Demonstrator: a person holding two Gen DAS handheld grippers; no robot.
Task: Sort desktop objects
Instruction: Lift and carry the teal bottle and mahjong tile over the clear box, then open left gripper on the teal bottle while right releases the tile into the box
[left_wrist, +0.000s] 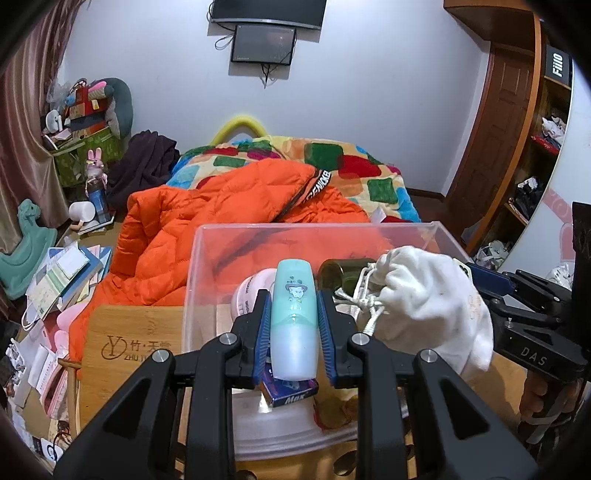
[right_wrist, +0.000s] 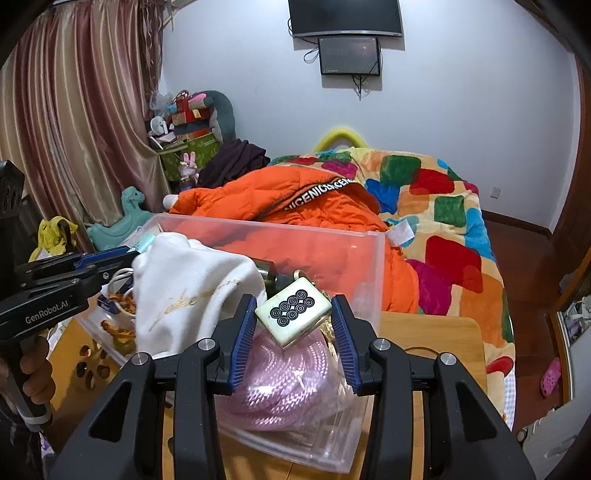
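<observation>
My left gripper (left_wrist: 293, 308) is shut on a mint-green tube (left_wrist: 294, 325) and holds it upright over the clear plastic box (left_wrist: 207, 236). My right gripper (right_wrist: 293, 319) stands over the same box (right_wrist: 373, 266) with a white mahjong-tile charm (right_wrist: 293, 312) between its blue pads; the tile touches the left pad and a gap shows at the right pad. In the box lie a white drawstring pouch (left_wrist: 424, 295), a dark green jar (left_wrist: 340, 275), a pink rope coil (right_wrist: 284, 384) and a small blue carton (left_wrist: 290, 393).
The box stands on a bamboo lap table (left_wrist: 129, 332) on a bed with an orange down jacket (left_wrist: 207, 206) and a patchwork blanket (right_wrist: 443, 206). Books and papers (left_wrist: 62, 273) lie at the left. The other gripper shows at each view's edge (left_wrist: 535, 314).
</observation>
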